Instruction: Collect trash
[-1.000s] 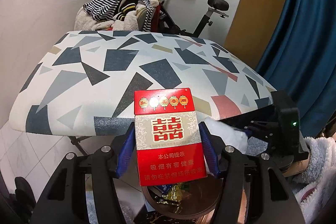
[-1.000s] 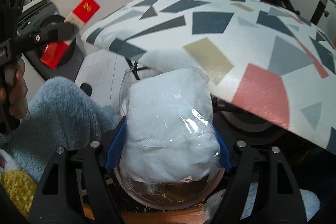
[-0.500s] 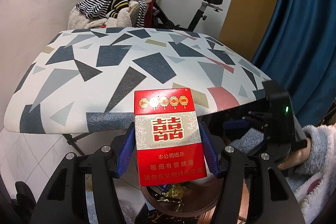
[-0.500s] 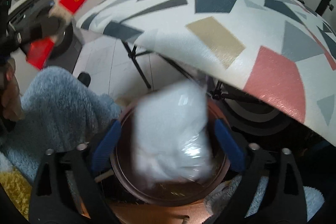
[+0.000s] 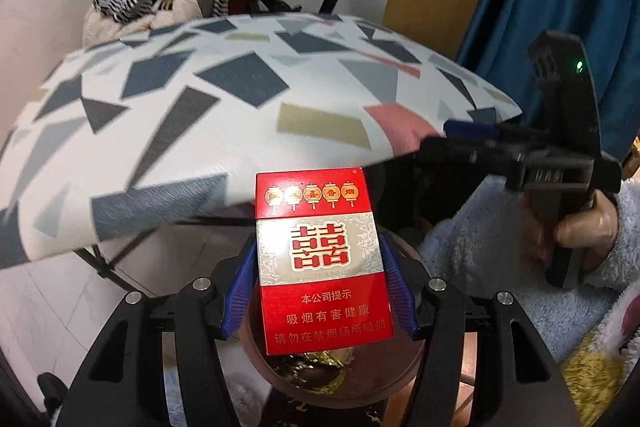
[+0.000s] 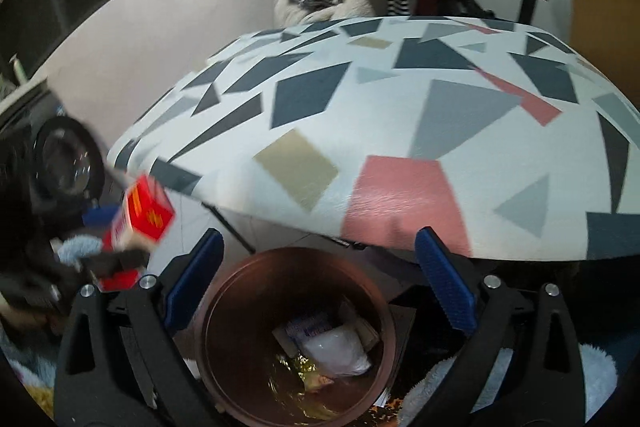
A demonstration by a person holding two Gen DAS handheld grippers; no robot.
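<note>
The patterned worktop is seen spread wide across both views, and below its near edge the round brown bin is stood on the floor. The left claw is clamped on the red cigarette pack, which is held upright right over the bin's mouth. The right claw is spread wide above the bin with nothing between its blue pads, its jaws having just been opening. The white plastic bag is found lying inside the bin among gold foil scraps.
</note>
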